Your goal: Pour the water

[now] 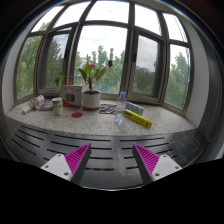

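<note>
A curved bay window [110, 45] looks out on green trees, and below it a speckled stone sill serves as the surface [60, 118]. On it stand a potted plant [91, 85], a pink box [72, 95] and a clear water bottle [120, 108] beside a yellow item [138, 118]. The bottle stands upright, well beyond the fingers. The hand-held gripper [111, 160] hangs with its fingers spread apart, holding nothing. The bottle is probably light, thin-walled and slippery; a mid-body grip looks best.
</note>
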A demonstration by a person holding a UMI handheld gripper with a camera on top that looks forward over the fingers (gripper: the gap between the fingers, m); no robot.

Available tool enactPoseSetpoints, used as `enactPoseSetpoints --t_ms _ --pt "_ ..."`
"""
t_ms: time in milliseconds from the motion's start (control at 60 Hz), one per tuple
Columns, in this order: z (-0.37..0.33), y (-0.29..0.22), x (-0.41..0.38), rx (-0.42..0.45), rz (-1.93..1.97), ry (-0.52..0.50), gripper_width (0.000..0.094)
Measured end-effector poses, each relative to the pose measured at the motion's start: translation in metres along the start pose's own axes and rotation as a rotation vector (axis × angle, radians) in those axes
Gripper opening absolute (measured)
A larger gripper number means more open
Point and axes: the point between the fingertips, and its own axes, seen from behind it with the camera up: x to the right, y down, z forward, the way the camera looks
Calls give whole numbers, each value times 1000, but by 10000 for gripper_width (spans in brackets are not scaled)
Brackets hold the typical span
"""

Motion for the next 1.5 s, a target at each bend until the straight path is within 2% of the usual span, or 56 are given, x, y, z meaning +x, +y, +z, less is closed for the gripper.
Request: enactPoseSetpoints --t_ms 183,600,767,900,1000,1200,1367,1500 --pt "107 6 32 -1 15 -30 855" --pt "356 -85 64 148 50 -86 851" --pt "433 -117 57 196 34 -98 838" --pt "473 -124 51 202 35 -98 707" --pt "476 -121 49 201 16 -72 531" --pt "475 -123 56 221 43 -33 320" --pt "473 -128 57 213 22 13 320" --pt "455 -155 57 239 -49 115 322"
